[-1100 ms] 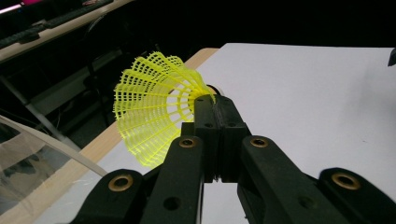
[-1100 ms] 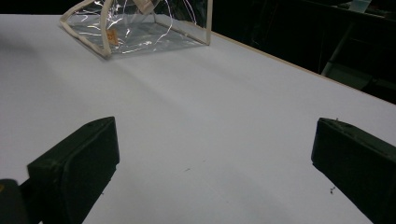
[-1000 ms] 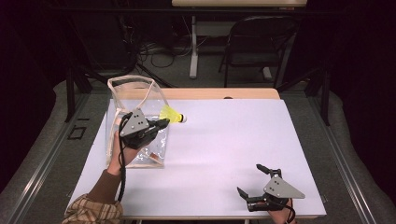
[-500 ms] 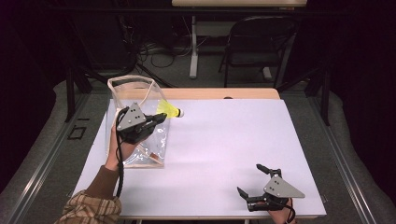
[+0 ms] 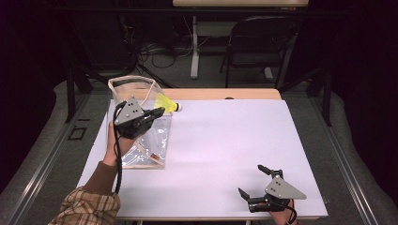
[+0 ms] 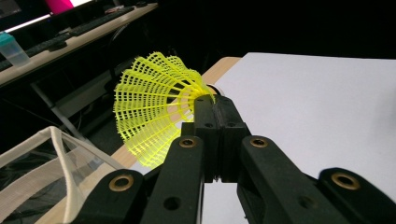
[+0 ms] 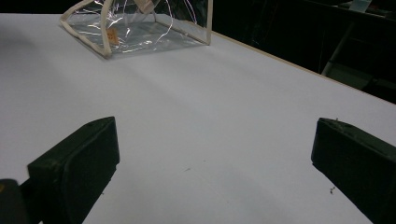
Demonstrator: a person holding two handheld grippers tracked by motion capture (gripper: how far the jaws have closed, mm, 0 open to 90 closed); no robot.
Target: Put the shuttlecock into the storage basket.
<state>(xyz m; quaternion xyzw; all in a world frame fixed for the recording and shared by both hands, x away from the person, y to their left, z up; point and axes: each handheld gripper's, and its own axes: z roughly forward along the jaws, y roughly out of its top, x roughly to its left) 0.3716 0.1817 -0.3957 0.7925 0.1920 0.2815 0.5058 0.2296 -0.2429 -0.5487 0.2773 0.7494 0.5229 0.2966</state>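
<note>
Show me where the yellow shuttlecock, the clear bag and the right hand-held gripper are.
yellow shuttlecock (image 6: 154, 109), left gripper view, on its mesh skirt.
clear bag (image 5: 157, 140), high view, on its transparent side wall.
right hand-held gripper (image 5: 252, 181), high view, midway between its open fingertips.

The shuttlecock (image 6: 156, 109) had a bright yellow skirt of plastic mesh, ribbed and finely gridded. The left gripper (image 6: 215, 103) looked like matt black plastic, with brass-coloured rings at its joints; the right gripper (image 7: 210, 158) showed the same dull black, lightly dusty. The bag (image 5: 141, 122) at the table's far left corner was clear, glossy film, creased and glinting, edged in pale cloth binding. The table (image 5: 244, 154) was smooth, matt white, with a bare wood strip along its far edge.
</note>
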